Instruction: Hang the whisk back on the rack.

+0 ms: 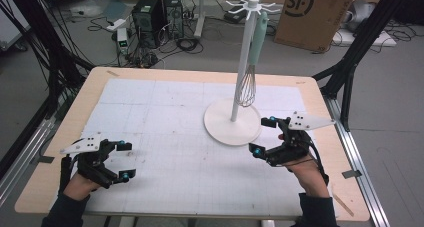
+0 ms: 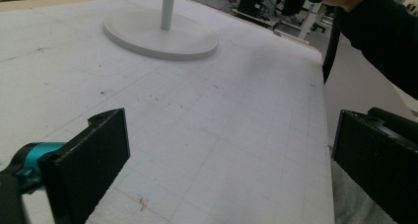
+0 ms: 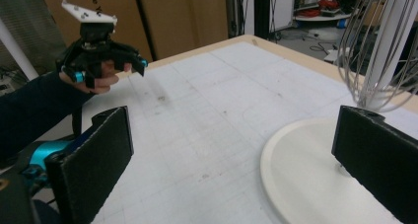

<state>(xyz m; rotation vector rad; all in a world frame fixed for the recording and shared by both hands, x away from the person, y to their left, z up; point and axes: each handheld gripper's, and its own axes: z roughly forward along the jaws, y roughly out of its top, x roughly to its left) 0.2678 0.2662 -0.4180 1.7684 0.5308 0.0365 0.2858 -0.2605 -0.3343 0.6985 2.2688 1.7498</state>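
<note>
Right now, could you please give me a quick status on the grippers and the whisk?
Left gripper open, empty. Right gripper open, empty, beside the stand's base. Whisk hanging on the stand, untouched. Nothing in the way.

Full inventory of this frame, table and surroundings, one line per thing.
whisk: 1, mint handle, steel wires, hanging from the stand's top hooks
stand: 1, white, round base and pole, right of table centre
mat: 1, white gridded, covering the table
table: 1, light wood
cardboard box: 1, brown, floor behind the table
computer towers: 2, black, floor at back
left gripper: 1, black, open, near left corner, empty
right gripper: 1, black, open, beside the stand's base, empty
</note>
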